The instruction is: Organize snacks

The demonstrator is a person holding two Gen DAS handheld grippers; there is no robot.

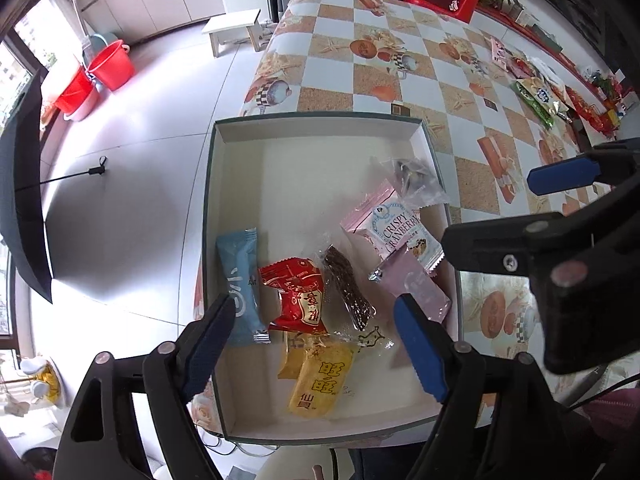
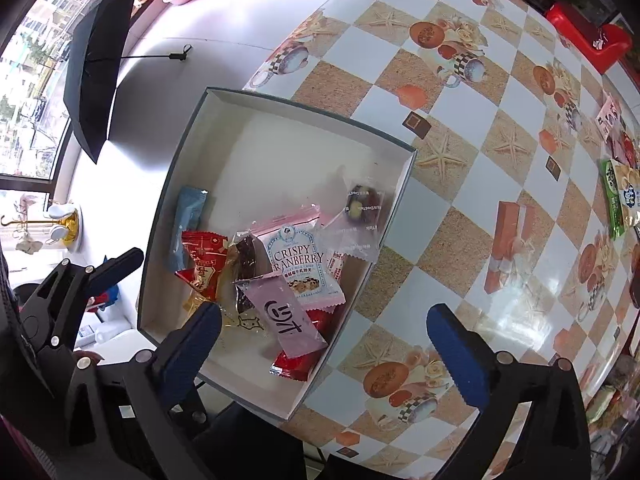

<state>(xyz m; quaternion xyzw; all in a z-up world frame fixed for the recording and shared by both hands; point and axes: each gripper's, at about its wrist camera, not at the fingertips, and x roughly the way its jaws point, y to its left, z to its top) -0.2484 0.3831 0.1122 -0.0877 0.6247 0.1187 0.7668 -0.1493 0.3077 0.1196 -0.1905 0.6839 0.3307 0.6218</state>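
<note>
A shallow white box (image 1: 320,130) (image 2: 224,98) sits at the table's near corner and holds several wrapped snacks: a blue bar (image 1: 240,284), a red packet (image 1: 298,294), a yellow cracker pack (image 1: 322,380), a pink "Crispy Cranberry" pack (image 1: 396,230) (image 2: 298,260) and a mauve bar (image 1: 416,288) (image 2: 286,318). My left gripper (image 1: 316,344) hangs open and empty over the box's near end. My right gripper (image 2: 324,352) is open and empty over the box's right edge; it also shows in the left wrist view (image 1: 532,216).
More loose snacks lie at the table's far right: a green pack (image 1: 538,100) (image 2: 616,200) and pink packs (image 2: 612,124). A red stool (image 2: 592,36) stands beyond the table. A black umbrella (image 2: 96,60) and red buckets (image 1: 108,64) are on the floor to the left.
</note>
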